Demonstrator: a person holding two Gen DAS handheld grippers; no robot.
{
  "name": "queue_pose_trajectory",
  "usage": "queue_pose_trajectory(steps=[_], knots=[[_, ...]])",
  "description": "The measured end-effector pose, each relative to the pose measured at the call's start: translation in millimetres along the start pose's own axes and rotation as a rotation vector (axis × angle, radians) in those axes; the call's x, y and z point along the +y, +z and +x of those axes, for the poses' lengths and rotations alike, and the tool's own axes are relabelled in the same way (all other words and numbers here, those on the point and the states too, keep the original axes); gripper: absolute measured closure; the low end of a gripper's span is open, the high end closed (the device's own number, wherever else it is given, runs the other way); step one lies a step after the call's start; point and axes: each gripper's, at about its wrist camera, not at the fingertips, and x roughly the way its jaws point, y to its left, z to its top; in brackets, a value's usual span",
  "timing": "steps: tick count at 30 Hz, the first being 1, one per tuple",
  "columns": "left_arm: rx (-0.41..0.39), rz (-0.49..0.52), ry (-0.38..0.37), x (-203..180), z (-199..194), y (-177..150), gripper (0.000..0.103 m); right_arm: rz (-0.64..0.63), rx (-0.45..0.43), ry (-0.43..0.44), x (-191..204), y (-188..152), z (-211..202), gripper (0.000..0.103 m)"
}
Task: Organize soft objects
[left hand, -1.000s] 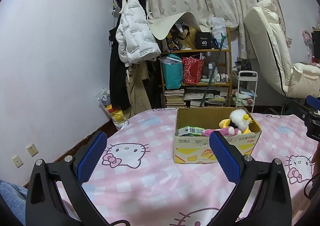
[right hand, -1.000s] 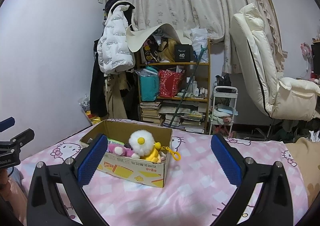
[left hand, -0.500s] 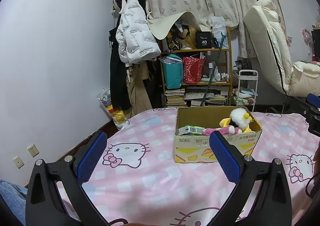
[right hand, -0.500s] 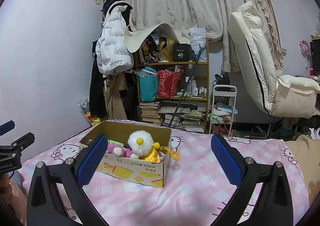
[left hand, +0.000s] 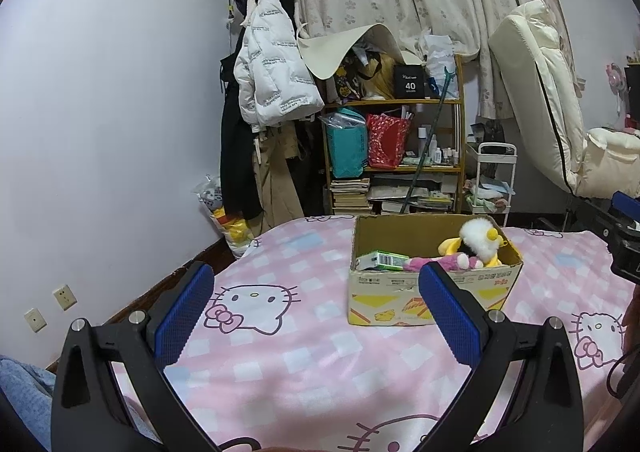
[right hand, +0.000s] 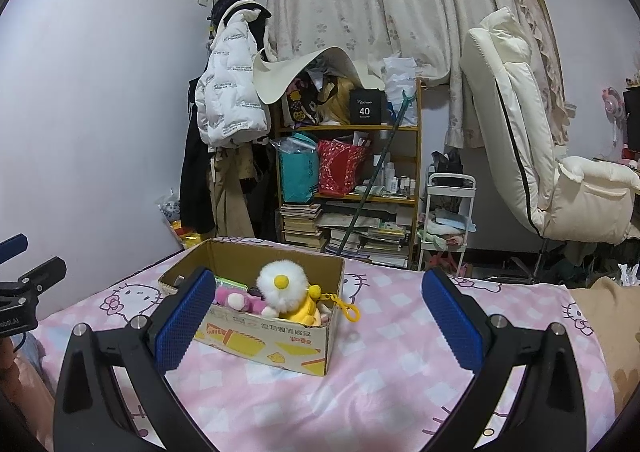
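A cardboard box stands on the pink Hello Kitty bedspread. In it lie a white and yellow plush toy, a pink plush and a green packet. The box also shows in the right wrist view, with the white and yellow plush and the pink plush. My left gripper is open and empty, above the bed short of the box. My right gripper is open and empty, near the box's right side.
A wall runs along the bed's left side. Behind the bed stand a cluttered shelf, hanging coats, a small white cart and a cream recliner chair. A tan blanket lies at the bed's right edge.
Both grippers stay open and empty. The views shift only slightly, with the right wrist camera drifting a little; the box and toys have not moved.
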Motion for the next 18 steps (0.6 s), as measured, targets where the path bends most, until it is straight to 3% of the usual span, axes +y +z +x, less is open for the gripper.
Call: queue_pose_trajectory(steps=[18], knots=[[0.002,0.014,-0.006,-1.2,-0.8,0.9,0.002,0.002,-0.005,-0.004,-0.4,1.1,-1.9,0.000]])
